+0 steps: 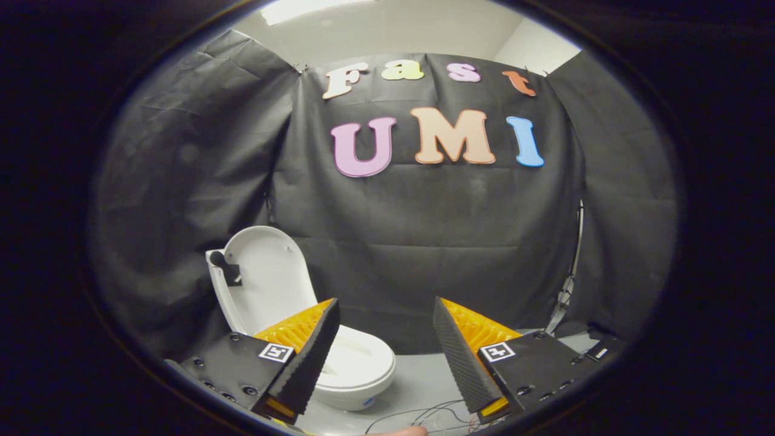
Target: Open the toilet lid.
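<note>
Toilet lid (266, 275) upright beyond left finger, already raised; tool (385, 351) spread wide, gripping nothing, apparently withdrawn clear.

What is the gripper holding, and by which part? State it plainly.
Nothing is held. The gripper is open, its orange-and-black fingers spread with only air between them. The white plastic toilet lid stands raised beyond the left finger, untouched.
</note>
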### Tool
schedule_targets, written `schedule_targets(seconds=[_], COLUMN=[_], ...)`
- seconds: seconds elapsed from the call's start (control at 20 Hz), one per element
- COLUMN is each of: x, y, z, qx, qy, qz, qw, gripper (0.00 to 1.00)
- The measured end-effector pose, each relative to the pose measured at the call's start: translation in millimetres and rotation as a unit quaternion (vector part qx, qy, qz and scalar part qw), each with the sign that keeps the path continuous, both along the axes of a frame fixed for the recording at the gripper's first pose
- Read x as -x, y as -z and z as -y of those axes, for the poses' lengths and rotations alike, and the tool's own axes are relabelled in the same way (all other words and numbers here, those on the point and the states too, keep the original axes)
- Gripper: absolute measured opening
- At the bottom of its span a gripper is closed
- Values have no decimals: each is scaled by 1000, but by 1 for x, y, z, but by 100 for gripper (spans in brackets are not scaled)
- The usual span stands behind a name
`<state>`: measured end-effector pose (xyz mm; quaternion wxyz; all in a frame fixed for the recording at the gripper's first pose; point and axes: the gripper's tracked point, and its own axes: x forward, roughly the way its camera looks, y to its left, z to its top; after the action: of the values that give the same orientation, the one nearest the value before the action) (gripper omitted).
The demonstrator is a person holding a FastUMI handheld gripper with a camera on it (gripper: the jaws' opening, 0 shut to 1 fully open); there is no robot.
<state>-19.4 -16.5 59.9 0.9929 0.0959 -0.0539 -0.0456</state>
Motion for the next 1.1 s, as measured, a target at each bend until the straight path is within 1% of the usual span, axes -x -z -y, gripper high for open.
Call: schedule_targets(seconds=[0.3,0.5,0.7,1.1], x=[-17,-22,-25,-32], y=[3,-2,-7,0], z=[-28,-36,-43,-55], qx=[8,-1,3,3], qy=[-31,-36,-36,-52], qz=[-11,-3,7,-5], qw=[999,999,999,999], gripper=[96,96,96,96])
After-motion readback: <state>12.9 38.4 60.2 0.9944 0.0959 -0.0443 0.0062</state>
